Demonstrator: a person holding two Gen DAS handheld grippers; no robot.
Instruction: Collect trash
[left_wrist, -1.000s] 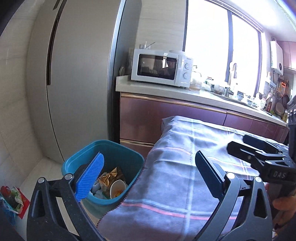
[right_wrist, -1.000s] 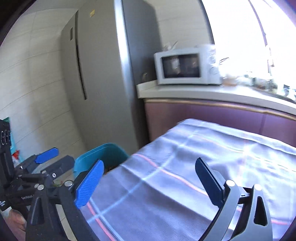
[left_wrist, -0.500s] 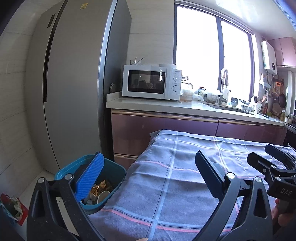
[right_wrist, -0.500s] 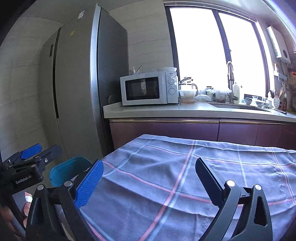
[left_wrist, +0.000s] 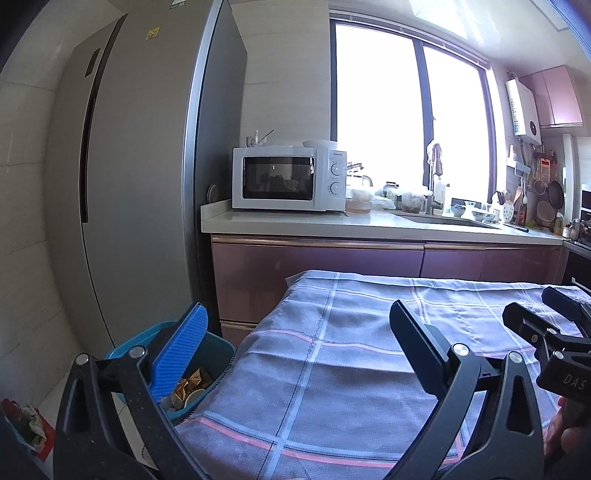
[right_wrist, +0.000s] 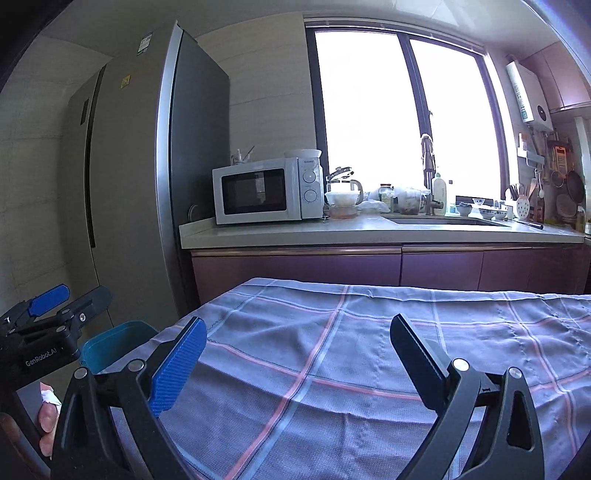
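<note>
We see the grey fridge (left_wrist: 140, 192) far left and the plaid-clothed desk (left_wrist: 369, 354) beneath our left gripper (left_wrist: 299, 354) and right gripper (right_wrist: 299, 358), jaws apart, empty. The teal trash bin (left_wrist: 218, 345), holding wrappers (left_wrist: 190, 382), sits left of the desk, behind the left jaw.

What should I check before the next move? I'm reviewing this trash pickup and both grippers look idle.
1. Left gripper empty, jaws apart: ok.
2. Right gripper empty, jaws apart: ok.
3. Teal bin open beside the table: ok.
4. Trash already inside the bin, a gold wrapper among it: ok.
5. Trash left on the checked tablecloth: none in view; the parts hidden by the grippers, cannot tell.
6. Red packet on the floor, unbinned: not ok.
</note>
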